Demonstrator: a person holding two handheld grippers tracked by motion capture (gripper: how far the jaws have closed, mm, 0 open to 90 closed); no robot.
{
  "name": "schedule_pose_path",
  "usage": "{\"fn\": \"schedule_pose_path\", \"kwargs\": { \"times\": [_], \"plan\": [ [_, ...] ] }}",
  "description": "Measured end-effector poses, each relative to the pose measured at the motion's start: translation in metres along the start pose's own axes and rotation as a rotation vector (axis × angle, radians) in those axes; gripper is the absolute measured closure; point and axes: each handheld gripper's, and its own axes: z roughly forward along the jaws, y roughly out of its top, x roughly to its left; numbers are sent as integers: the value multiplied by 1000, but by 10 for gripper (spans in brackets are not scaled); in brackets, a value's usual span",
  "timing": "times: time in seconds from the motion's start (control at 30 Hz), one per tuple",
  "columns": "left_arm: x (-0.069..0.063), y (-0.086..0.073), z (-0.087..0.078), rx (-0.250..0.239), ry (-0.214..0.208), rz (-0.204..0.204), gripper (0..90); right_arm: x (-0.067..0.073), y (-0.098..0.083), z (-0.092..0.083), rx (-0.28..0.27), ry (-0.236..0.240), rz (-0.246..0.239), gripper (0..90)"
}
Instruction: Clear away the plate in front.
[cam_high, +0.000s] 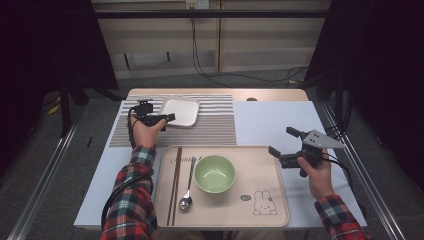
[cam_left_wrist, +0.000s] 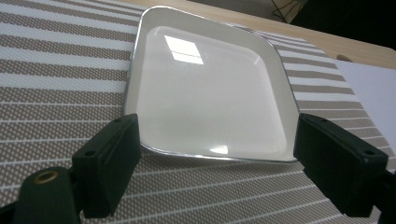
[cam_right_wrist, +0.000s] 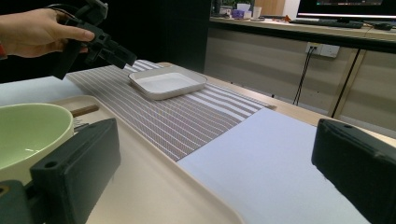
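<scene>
— On the striped placemat (cam_high: 210, 125) sits the white square plate (cam_high: 181, 111), right?
— Yes; the left gripper (cam_high: 164, 119) hovers at its near edge, jaws wide, gripping nothing.

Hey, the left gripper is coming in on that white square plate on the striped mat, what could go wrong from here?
The left gripper hangs open at the white plate's near edge. That plate looks smooth and glossy with a low sloped rim, so the jaws might slip off or push it along the striped mat rather than grip it. If it is lifted by one edge, it may tilt and drop. Carried toward the tray, it could knock the green bowl.
</scene>
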Motion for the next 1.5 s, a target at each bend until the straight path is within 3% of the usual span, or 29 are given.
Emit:
{"fn": "schedule_pose_path", "kwargs": {
  "times": [0.1,0.53,0.7,0.93,1.0,1.07,1.2,1.37,1.5],
  "plan": [
    [3,2,4,-9,3,-27,149,0,0,0,0,2,-4,8],
    [26,3,21,18,84,-50,187,0,-1,0,12,3,-10,8],
    [33,2,26,16,125,-51,303,0,0,0,6,-3,-10,8],
    [39,1,32,10,130,-16,508,-1,-1,1,15,0,-17,8],
    [38,3,33,2,125,-34,529,-1,-1,1,21,1,-19,8],
    [37,2,34,12,128,-14,566,-1,-2,2,19,-5,-20,8],
    [35,2,34,25,134,-23,679,-1,-2,1,21,0,-19,8],
    [32,2,35,55,120,-67,817,-1,-1,1,20,-2,-17,8],
    [31,5,35,65,130,-118,849,-1,-1,1,20,-2,-17,8]
  ]
}}
